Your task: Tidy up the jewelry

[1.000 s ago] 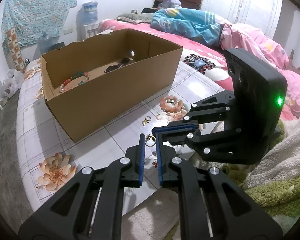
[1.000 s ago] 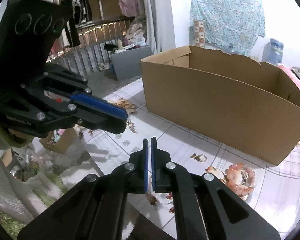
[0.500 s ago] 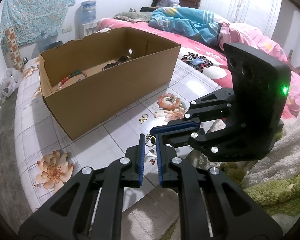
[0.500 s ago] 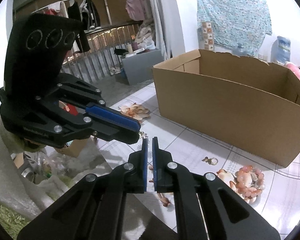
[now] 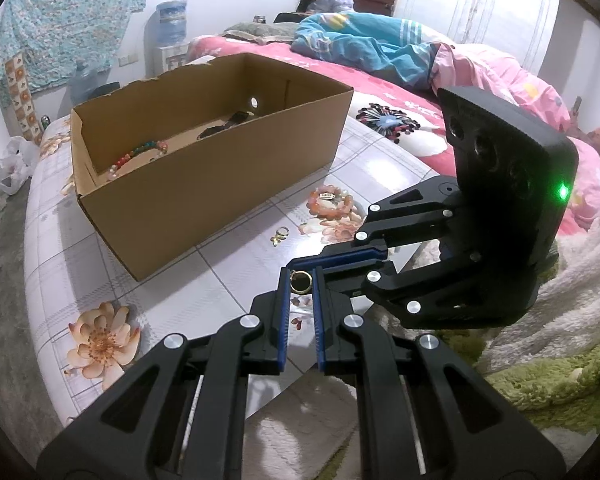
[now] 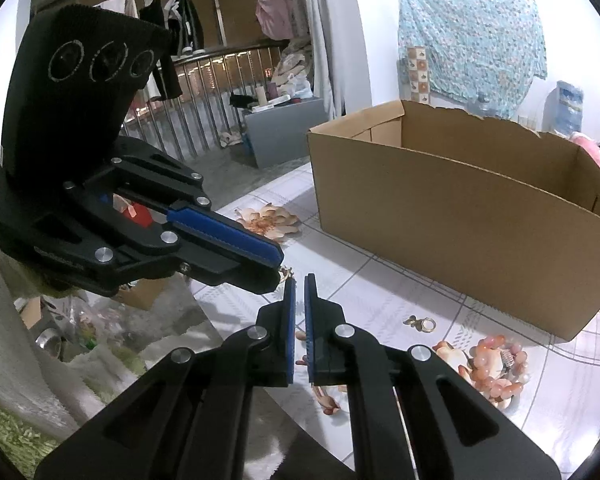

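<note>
Gripping the gold ring (image 5: 300,281) between my left tool (image 5: 301,280) pads, right tool (image 6: 299,286) nearly together beside it; a nudge could drop it short of the box (image 5: 203,184).

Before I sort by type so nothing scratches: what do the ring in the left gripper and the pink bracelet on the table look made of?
Ring between the left gripper pads: gold-coloured metal, thin, shiny; plated or solid unclear. Pink bracelet: glossy rounded beads, stone, glass or plastic, with a small metal plate.
</note>
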